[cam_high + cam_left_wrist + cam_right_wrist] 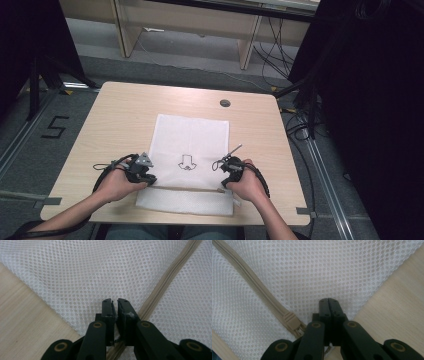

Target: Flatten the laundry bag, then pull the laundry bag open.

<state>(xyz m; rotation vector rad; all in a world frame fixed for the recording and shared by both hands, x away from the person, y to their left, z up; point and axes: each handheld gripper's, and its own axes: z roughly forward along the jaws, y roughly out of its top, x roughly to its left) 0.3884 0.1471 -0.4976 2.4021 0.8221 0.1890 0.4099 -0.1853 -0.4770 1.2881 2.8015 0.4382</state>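
A white mesh bag [192, 145] lies flat in the middle of the wooden table [120, 115], with a beige zipper [185, 188] across its near end. My left gripper [150, 180] rests at the zipper's left end. In the left gripper view its jaws [115, 301] stand almost together over the mesh [100, 267], beside the zipper [165, 282]; only a thin slit parts the tips and nothing shows in it. My right gripper [225, 182] sits at the zipper's right end. In the right gripper view it [328, 300] is shut above the mesh [332, 267], just right of the zipper pull [291, 322].
A small black outline drawing [187, 162] is printed on the bag between my hands. A round cable hole [225, 103] sits near the table's far edge. Beyond the table are wooden furniture legs [247, 45] and loose cables [300, 125] on the floor.
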